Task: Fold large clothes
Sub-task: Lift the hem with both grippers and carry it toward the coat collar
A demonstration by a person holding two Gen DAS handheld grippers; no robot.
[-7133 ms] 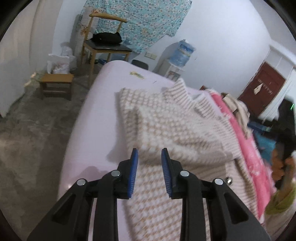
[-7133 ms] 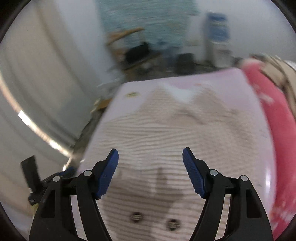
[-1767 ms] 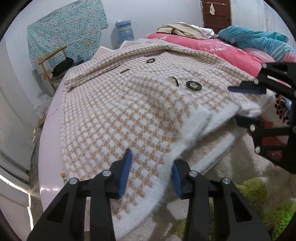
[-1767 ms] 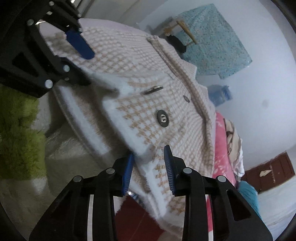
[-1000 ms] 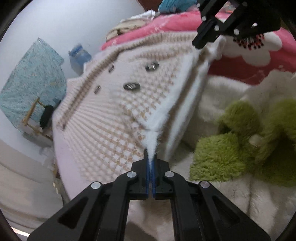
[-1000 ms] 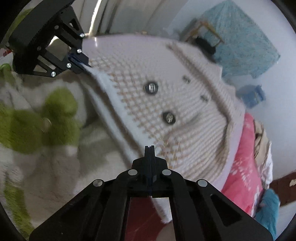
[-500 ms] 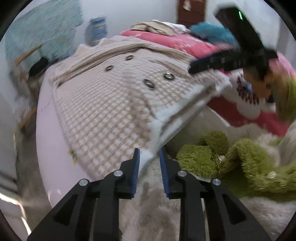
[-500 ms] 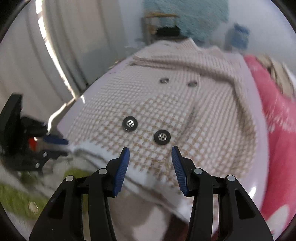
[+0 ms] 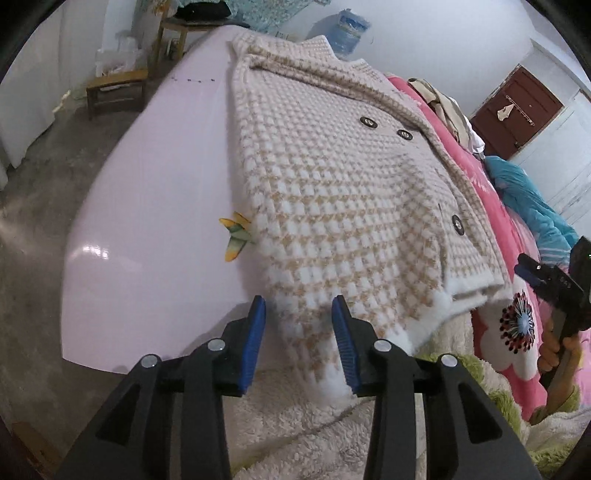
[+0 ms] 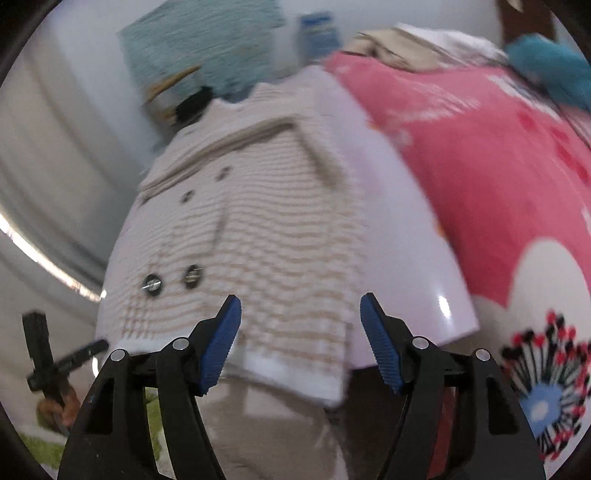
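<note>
You're holding the left tool (image 9: 298, 325) with its jaws apart, gripping nothing, hovering over the near hem corner of the coat (image 9: 343, 192). Your right tool (image 10: 300, 334) is also standing wide apart and empty, at the coat's (image 10: 266, 236) other hem corner. The coat is lying flat, buttons up, on the lilac worktop (image 9: 155, 206), hem hanging over the near edge.

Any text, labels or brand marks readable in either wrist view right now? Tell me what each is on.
No text reads in either view.
Water jug: its blue label is too small to read.
Coat: the buttons show no legible marking.
Pink blanket: only flower patterns, no words; this view is motion-blurred.
</note>
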